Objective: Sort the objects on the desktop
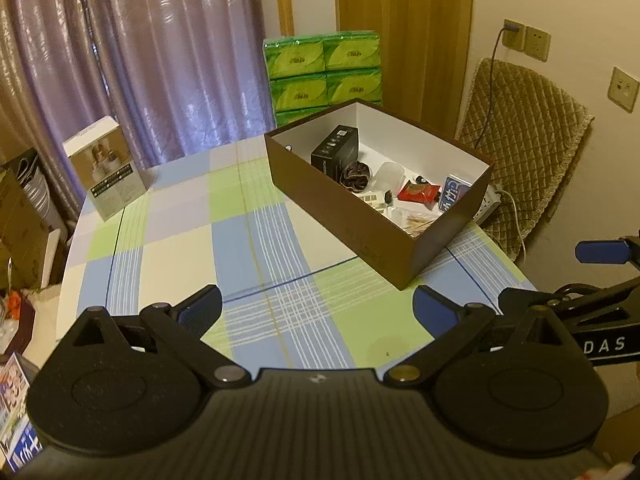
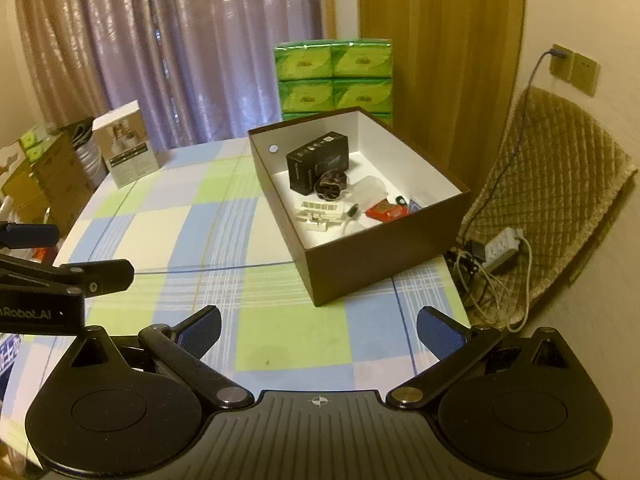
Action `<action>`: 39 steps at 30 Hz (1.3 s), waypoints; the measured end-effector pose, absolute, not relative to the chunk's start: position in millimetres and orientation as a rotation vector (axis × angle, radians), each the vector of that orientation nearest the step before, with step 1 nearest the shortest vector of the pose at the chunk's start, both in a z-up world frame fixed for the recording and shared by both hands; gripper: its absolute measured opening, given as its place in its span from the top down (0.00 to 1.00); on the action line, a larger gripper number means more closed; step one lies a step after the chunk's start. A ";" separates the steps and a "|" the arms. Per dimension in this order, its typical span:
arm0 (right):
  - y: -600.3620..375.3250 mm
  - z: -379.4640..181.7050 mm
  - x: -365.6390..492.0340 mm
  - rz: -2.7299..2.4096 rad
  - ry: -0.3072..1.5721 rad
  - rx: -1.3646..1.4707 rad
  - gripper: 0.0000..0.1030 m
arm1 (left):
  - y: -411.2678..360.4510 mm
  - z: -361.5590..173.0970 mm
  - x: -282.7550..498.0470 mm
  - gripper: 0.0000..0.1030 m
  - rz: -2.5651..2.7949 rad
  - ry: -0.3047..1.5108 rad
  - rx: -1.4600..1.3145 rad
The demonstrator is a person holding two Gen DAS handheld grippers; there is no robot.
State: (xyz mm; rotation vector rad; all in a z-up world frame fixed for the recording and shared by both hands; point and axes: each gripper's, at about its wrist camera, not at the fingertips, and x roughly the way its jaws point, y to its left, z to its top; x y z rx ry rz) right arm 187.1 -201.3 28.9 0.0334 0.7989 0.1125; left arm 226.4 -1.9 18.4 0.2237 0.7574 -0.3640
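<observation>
Both hand-held grippers, left [image 1: 316, 306] and right [image 2: 319, 326], hover empty with fingers spread apart above the checked bench [image 1: 256, 240]. Ahead, an open brown box [image 2: 384, 256] holds a black carton [image 2: 316, 162], red packet [image 2: 386, 211] and small clutter.

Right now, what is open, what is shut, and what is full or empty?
Left tongs: open, holding nothing.
Right tongs: open, holding nothing.
Brown box: lid off, small things lying inside.
Black box: shut, lying inside the brown box.
White carton: shut, standing upright on the table.
Green tissue packs: sealed, stacked behind the table.
Wall socket: a cable plugged in.
</observation>
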 end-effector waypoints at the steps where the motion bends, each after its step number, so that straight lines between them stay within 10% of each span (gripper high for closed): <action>1: -204.6 28.3 187.6 0.122 0.801 0.030 0.02 | -5.2 17.5 225.0 0.02 -0.354 0.761 0.222; 39: -268.1 10.9 209.1 0.251 0.841 0.003 0.02 | -64.5 -5.7 213.6 0.03 -0.212 0.804 0.177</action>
